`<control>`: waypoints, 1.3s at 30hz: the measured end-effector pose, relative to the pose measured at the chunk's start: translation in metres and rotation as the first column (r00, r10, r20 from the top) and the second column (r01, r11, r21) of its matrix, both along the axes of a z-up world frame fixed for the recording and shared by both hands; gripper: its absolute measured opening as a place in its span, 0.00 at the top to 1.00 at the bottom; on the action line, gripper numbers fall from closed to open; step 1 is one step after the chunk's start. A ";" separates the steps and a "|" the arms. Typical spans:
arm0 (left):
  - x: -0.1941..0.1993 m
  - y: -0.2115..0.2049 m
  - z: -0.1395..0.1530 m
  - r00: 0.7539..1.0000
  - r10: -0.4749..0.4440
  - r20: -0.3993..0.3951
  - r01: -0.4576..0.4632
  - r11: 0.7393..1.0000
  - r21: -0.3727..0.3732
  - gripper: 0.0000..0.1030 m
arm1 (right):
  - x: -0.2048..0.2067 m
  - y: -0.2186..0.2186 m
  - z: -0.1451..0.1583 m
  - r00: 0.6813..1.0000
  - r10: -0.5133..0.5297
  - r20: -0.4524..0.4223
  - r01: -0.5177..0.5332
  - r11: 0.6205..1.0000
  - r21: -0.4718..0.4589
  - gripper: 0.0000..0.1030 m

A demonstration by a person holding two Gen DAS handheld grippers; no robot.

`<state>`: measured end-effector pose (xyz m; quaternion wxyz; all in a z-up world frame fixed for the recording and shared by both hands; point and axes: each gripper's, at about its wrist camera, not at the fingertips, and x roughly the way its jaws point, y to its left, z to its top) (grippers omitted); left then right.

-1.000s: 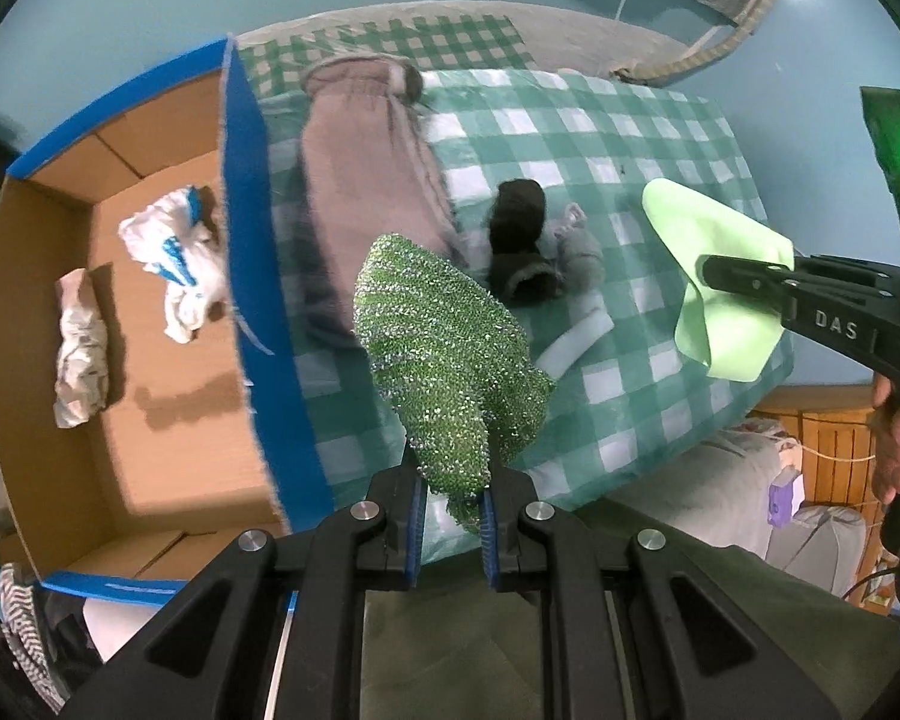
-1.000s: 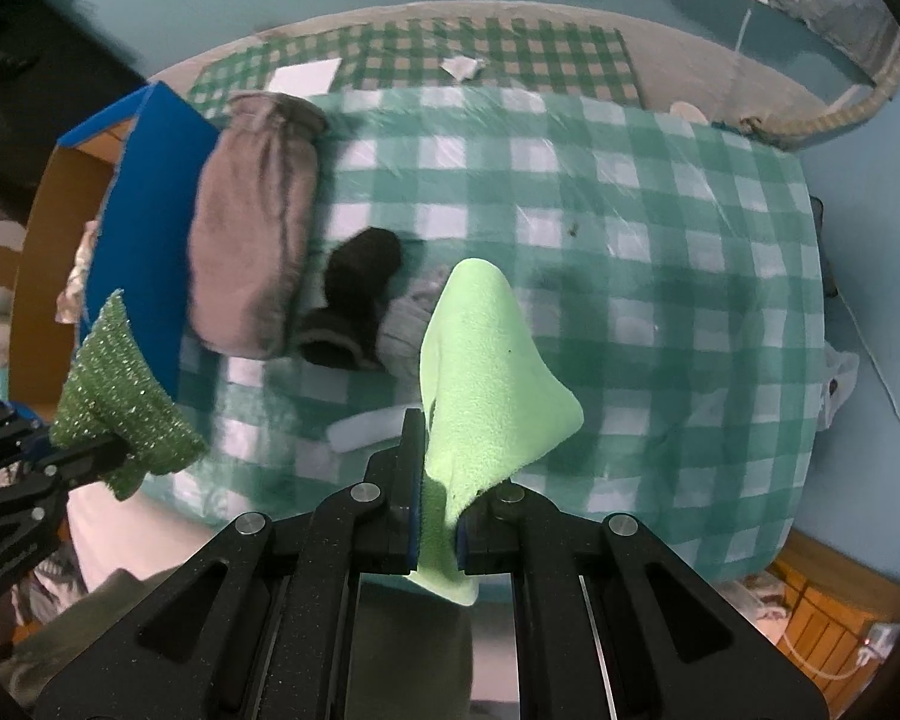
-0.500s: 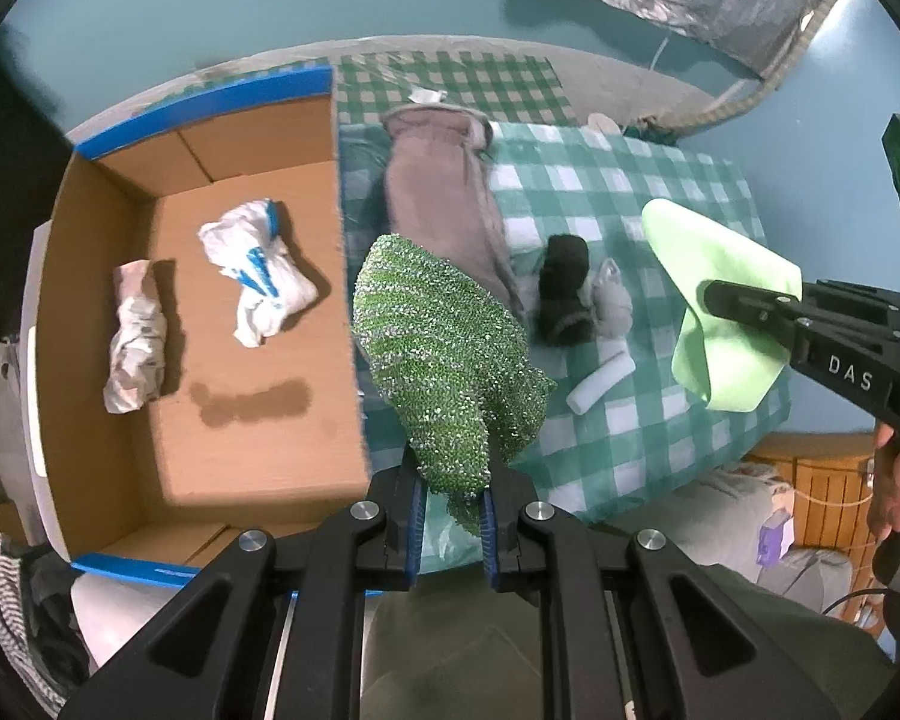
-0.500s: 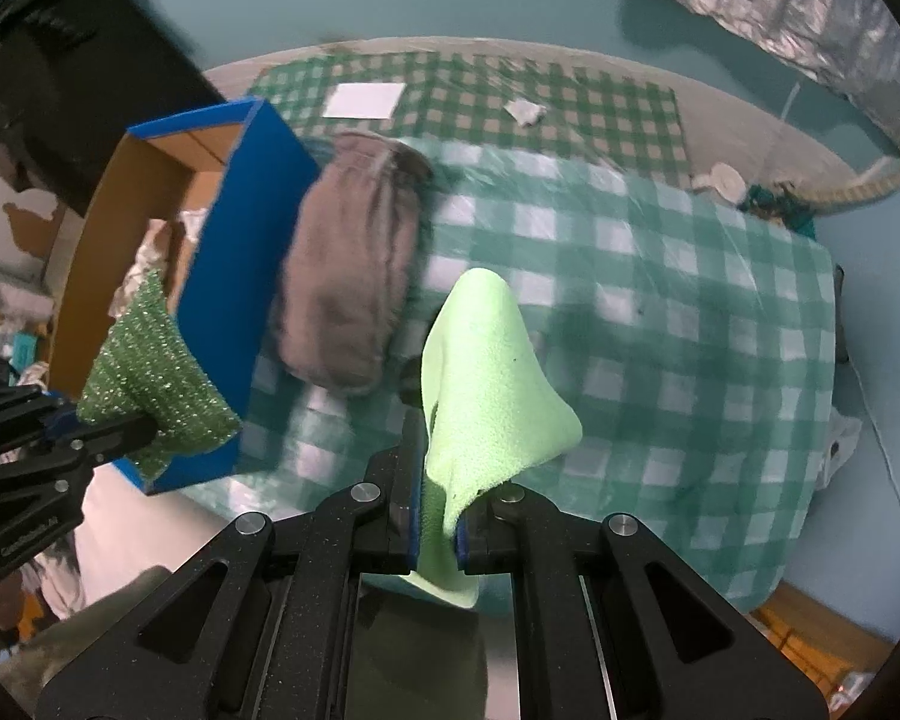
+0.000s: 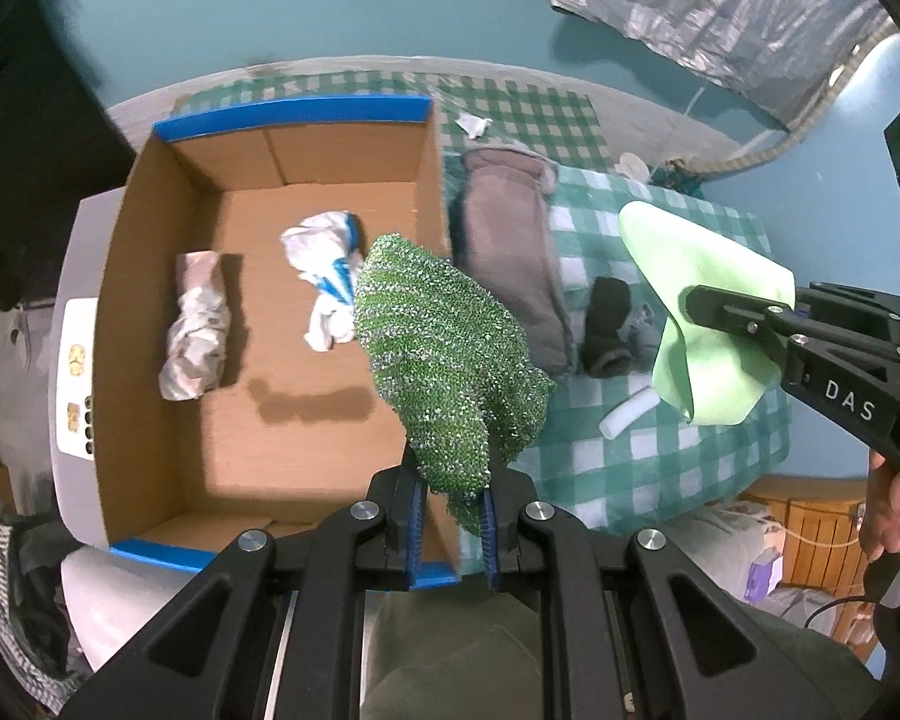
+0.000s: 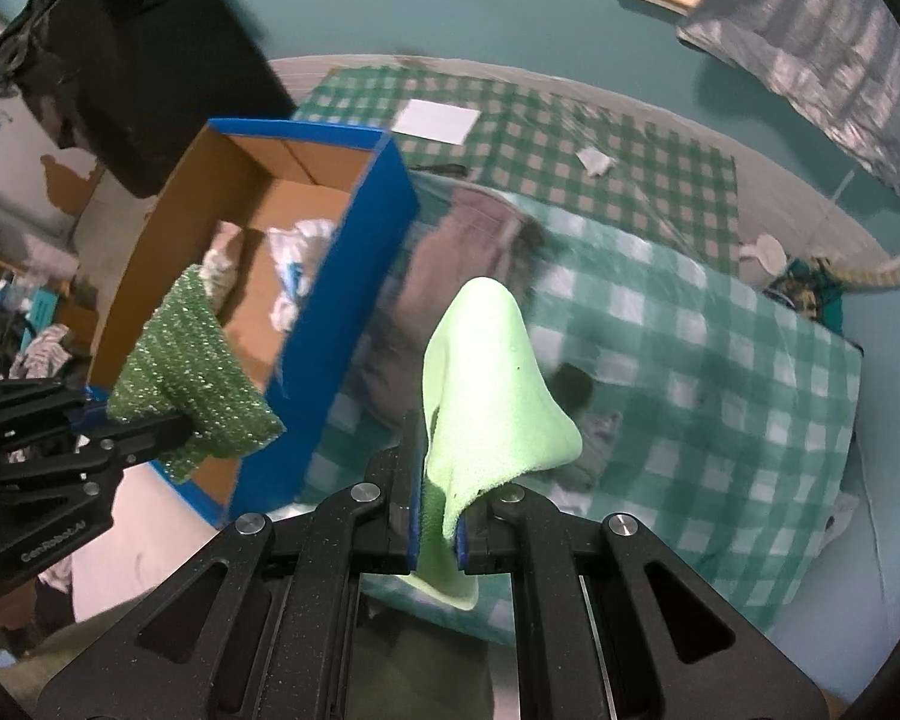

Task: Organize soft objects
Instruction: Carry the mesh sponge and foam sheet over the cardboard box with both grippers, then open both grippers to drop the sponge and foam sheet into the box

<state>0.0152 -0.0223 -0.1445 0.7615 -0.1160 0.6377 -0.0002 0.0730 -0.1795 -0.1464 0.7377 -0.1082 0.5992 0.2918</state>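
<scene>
- Left gripper (image 5: 450,501): my jaws are pinched shut on the lower corner of the sparkly green knitted scrubbing cloth (image 5: 444,354). It stands up out of the pads, fanning toward 12 o'clock in the left wrist view.
- Right gripper (image 6: 437,525): jaws closed on one edge of the pale lime-green foam-like cloth (image 6: 486,384); the free part rises in a soft peak, and a tail hangs below the pads.
- Handling, my read: both cloths are light and limp, with no breakage risk. The knit looks grippy and open-meshed and may snag on the pads at release. The lime cloth is smooth and thin, so I judge a deep edge pinch safer than a tip hold.
- Beyond the left tool, the open brown cardboard box with blue-taped rims (image 5: 150,276) lies from 9 to 12 o'clock. It holds a crumpled white-and-blue cloth (image 5: 324,276) and a rolled pale bundle (image 5: 195,333).
- At 1 to 3 o'clock, on the green-and-white checked tablecloth (image 5: 660,456), lie a grey-brown fleece mitten-like piece (image 5: 510,264), a small black sock-like item (image 5: 606,324) and a white cylinder (image 5: 627,411).
- The knit hangs over the box's near right wall, so I judge the drop needs a shift toward 10 o'clock.
</scene>
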 end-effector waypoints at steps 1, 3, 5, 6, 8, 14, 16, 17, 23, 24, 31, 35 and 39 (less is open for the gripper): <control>0.000 0.003 0.000 1.000 0.006 0.000 -0.006 1.000 0.001 0.85 | 0.000 0.005 0.001 1.000 0.009 0.002 -0.009 1.000 0.003 0.93; -0.001 0.012 0.000 1.000 0.028 0.001 -0.028 1.000 0.004 0.85 | 0.000 0.015 0.003 1.000 0.030 0.007 -0.030 1.000 0.007 0.93; -0.003 0.022 0.000 0.999 0.052 0.002 -0.052 0.999 0.005 0.85 | 0.000 0.027 0.006 0.999 0.053 0.014 -0.053 0.999 0.011 0.93; -0.004 0.027 0.001 0.998 0.063 0.003 -0.063 0.998 0.006 0.85 | 0.000 0.033 0.008 0.998 0.063 0.018 -0.063 0.998 0.013 0.93; -0.005 0.035 0.001 0.997 0.080 0.005 -0.080 0.997 0.008 0.85 | 0.000 0.046 0.011 0.996 0.085 0.027 -0.085 0.996 0.017 0.93; -0.010 0.063 -0.001 0.991 0.135 -0.002 -0.134 0.991 0.026 0.85 | -0.004 0.079 0.018 0.988 0.147 0.051 -0.148 0.989 0.019 0.93; -0.011 0.070 -0.002 0.989 0.148 -0.004 -0.147 0.989 0.030 0.85 | -0.005 0.088 0.020 0.985 0.164 0.055 -0.165 0.986 0.021 0.93; -0.012 0.073 -0.002 0.988 0.154 -0.006 -0.154 0.988 0.031 0.85 | -0.006 0.092 0.020 0.983 0.172 0.058 -0.174 0.985 0.020 0.93; -0.016 0.091 -0.005 0.983 0.181 -0.010 -0.180 0.982 0.048 0.85 | -0.010 0.119 0.017 0.975 0.214 0.055 -0.215 0.976 0.016 0.93; -0.016 0.093 -0.006 0.983 0.186 -0.011 -0.185 0.981 0.051 0.85 | -0.011 0.123 0.016 0.974 0.219 0.054 -0.220 0.975 0.015 0.93; -0.021 0.106 -0.011 0.978 0.208 -0.019 -0.206 0.977 0.052 0.85 | -0.016 0.147 0.004 0.966 0.257 0.033 -0.257 0.966 0.008 0.93; -0.022 0.111 -0.017 0.975 0.220 -0.030 -0.218 0.974 0.054 0.85 | -0.016 0.157 -0.002 0.965 0.261 0.014 -0.262 0.965 0.012 0.93; -0.022 0.115 -0.019 0.974 0.225 -0.037 -0.222 0.973 0.056 0.85 | -0.017 0.163 -0.005 0.964 0.266 0.006 -0.266 0.964 0.014 0.93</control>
